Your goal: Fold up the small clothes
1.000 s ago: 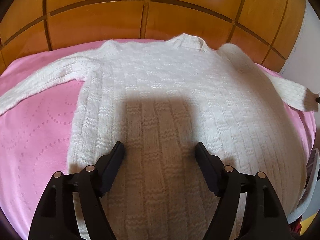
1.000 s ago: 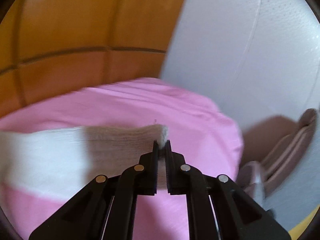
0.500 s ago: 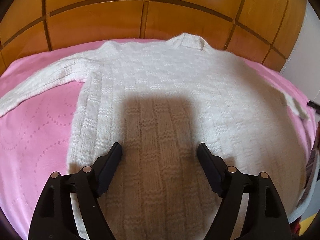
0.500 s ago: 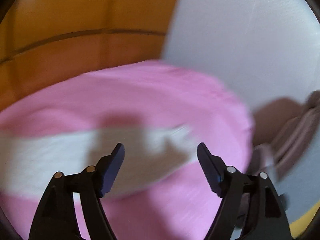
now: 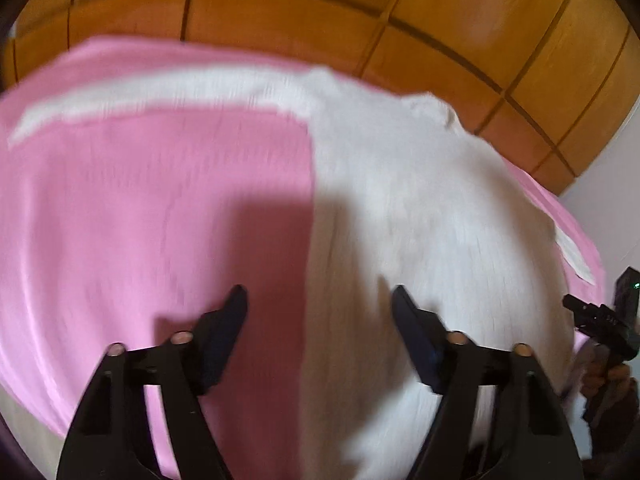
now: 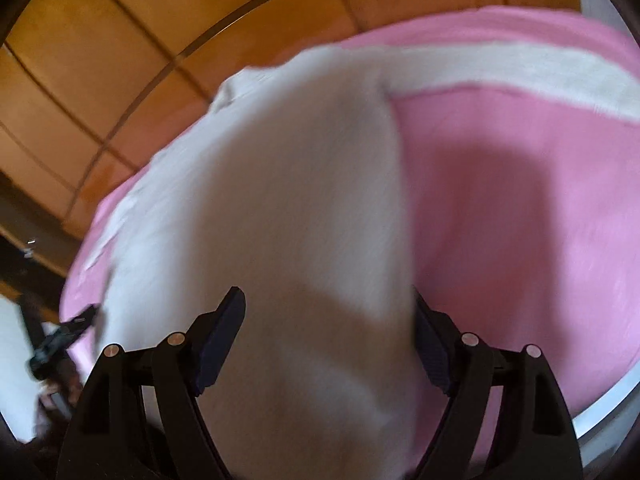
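- Left gripper (image 5: pixel 318 308): jaws apart, nothing clamped. They have just been closing a little; between them only sheet and the sweater's side edge, no pad pressing on either.
- Right gripper (image 6: pixel 328 312): jaws apart over the sweater body, no grip. 1 second ago it was pinched shut on the right cuff; it has since let go, so that sleeve is out of hand.
- Sweater (image 5: pixel 420 220): white knit, flat and face-up on the pink sheet (image 5: pixel 140 220), not yet folded. In the left view its body now fills the right half, where 1 second ago it sat centred under the jaws; the left tool has shifted toward the garment's left side.
- Left sleeve (image 5: pixel 152 92): stretched out straight across the sheet, well apart from both tools.
- Right sleeve (image 6: pixel 540 68): lying out sideways on the sheet, released.
- Far: wooden headboard (image 5: pixel 320 12) behind the bed.
- Both views blurred, so fine contact is hard to read.
- My read: spreading is done, sleeves are laid out; the first fold comes next, likely from a side edge or sleeve.
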`<act>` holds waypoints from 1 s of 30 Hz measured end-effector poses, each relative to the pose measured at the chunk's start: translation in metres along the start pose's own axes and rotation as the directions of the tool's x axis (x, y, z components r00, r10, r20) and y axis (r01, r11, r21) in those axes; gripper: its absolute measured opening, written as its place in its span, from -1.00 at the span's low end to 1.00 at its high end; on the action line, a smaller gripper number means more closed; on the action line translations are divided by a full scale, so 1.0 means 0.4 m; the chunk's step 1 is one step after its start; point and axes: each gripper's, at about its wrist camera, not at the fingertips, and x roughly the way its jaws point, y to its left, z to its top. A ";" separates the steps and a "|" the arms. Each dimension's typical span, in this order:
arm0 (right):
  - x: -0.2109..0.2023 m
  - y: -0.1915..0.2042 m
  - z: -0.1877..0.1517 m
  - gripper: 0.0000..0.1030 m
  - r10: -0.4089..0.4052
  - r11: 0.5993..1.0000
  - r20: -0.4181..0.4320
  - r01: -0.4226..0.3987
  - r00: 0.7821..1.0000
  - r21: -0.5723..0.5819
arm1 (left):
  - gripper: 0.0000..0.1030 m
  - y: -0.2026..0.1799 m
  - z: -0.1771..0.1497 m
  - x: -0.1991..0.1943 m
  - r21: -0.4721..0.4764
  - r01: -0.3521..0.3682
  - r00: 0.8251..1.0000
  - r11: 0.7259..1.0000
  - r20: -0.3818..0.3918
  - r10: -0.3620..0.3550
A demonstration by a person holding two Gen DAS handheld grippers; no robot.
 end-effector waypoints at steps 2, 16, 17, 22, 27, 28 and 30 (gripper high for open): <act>-0.013 0.011 -0.038 0.43 0.029 0.999 -0.037 -0.030 0.999 -0.016 | 0.00 0.018 -0.037 -0.005 -0.009 0.033 0.999 0.999 -0.011 -0.033; -0.110 0.066 -0.092 -0.81 -0.069 0.989 -0.043 0.063 0.997 -0.137 | -0.94 0.021 -0.125 -0.089 0.008 0.118 0.991 0.993 -0.065 -0.117; -0.093 0.053 -0.101 -0.81 -0.090 0.987 -0.068 0.080 0.994 -0.136 | -0.94 0.025 -0.131 -0.085 0.008 0.115 0.991 0.993 -0.075 -0.114; -0.017 0.017 -0.101 -0.75 -0.142 0.986 -0.113 0.130 0.983 -0.107 | -0.92 -0.026 -0.103 -0.084 0.114 0.053 0.997 0.992 -0.069 -0.046; -0.071 -0.047 -0.044 -0.07 -0.130 0.992 -0.036 0.129 0.991 -0.013 | 0.13 -0.058 -0.026 -0.111 0.140 0.008 0.997 0.990 0.071 -0.018; -0.087 -0.071 -0.032 -0.07 -0.136 0.990 -0.010 0.136 0.991 0.020 | 0.28 -0.064 -0.016 -0.115 0.137 0.003 0.995 0.991 0.101 -0.017; -0.116 -0.146 0.010 -0.03 -0.154 0.980 0.061 0.145 0.986 0.139 | 0.28 -0.087 0.028 -0.090 0.140 -0.004 0.993 0.990 0.120 -0.013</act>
